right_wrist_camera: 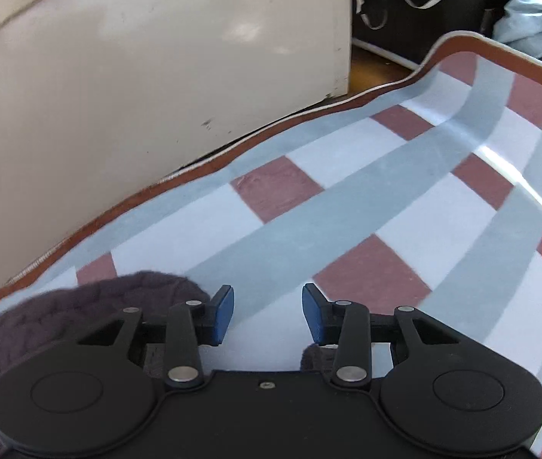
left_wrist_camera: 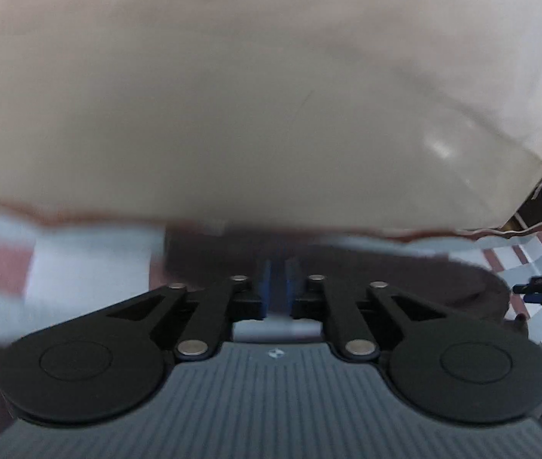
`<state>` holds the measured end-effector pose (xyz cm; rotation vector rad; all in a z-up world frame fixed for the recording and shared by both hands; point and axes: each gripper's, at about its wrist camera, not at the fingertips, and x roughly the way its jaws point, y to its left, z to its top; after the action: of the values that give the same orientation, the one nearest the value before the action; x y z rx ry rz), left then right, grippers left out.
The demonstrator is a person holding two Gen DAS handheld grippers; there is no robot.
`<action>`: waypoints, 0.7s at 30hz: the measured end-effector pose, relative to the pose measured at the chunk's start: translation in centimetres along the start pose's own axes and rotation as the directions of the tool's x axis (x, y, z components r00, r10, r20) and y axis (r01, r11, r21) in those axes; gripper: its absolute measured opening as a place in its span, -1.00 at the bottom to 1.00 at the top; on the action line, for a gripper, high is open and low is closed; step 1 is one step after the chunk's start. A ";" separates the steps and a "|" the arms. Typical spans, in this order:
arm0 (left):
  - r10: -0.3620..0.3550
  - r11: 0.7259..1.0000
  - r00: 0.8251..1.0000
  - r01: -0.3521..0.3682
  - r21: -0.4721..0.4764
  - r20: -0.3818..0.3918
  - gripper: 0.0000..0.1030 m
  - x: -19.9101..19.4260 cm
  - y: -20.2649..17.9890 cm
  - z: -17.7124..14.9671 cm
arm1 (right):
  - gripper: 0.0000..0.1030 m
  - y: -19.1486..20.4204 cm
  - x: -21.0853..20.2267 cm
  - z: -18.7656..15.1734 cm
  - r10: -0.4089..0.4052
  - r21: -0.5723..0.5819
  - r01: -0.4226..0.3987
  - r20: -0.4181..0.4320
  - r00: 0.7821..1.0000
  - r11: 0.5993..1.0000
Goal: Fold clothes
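So up close in the right wrist view, the right hand-held gripper (right_wrist_camera: 268, 313) has its blue pads standing well apart with nothing between them, just checked cloth showing through the gap. The dark purple-brown knitted garment (right_wrist_camera: 41, 329) sits bunched at its lower left, running under the left-hand pad, and a small bit of it pokes out under the other pad too, so the knit lies below and to the left of that gripper rather than ahead of it. Over in the left wrist view, which is pretty blurred, the left hand-held gripper (left_wrist_camera: 278, 283) has its jaws nearly together with only a thin slit; I can't tell if any fabric is pinched in there. The same garment spreads right in front of its tips, and it seems to run sideways across that view, though the blur makes me unsure. My guess is the left one is better lined up for the next grab. Everything lies on a blue, white and brick-red checked blanket with a brown trim (right_wrist_camera: 386, 191), and beyond that is a big cream-coloured panel (right_wrist_camera: 156, 57), with a dark clutter of clothes (right_wrist_camera: 531, 19) further back.
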<state>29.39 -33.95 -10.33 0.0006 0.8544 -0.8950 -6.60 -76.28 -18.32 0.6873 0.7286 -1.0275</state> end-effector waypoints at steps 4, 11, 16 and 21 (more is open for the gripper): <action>0.007 0.986 0.999 -0.012 -0.164 -0.035 -0.09 2.6 2.7 -1.5 | -0.08 -0.9 -1.0 -0.1 0.169 0.157 -0.157 -0.073 0.983 0.975; 0.047 0.949 0.996 -0.068 -0.307 -0.074 -0.02 7.1 5.8 0.3 | -0.03 -0.3 -0.1 -1.9 0.527 0.461 -0.395 -0.203 0.825 0.795; 0.160 0.961 0.987 -0.159 -0.225 -0.014 0.33 8.7 5.0 1.6 | 0.09 0.6 0.9 -1.9 0.570 0.489 -0.443 -0.143 0.809 0.752; 0.211 0.949 0.977 -0.214 -0.230 -0.036 0.50 11.1 5.1 1.9 | 0.14 1.3 2.8 -2.4 0.578 0.494 -0.437 -0.174 0.797 0.752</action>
<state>37.72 -38.80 -18.01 -0.1051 0.9470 -0.5891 -4.93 -75.31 -21.69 1.3881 0.5304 -0.5560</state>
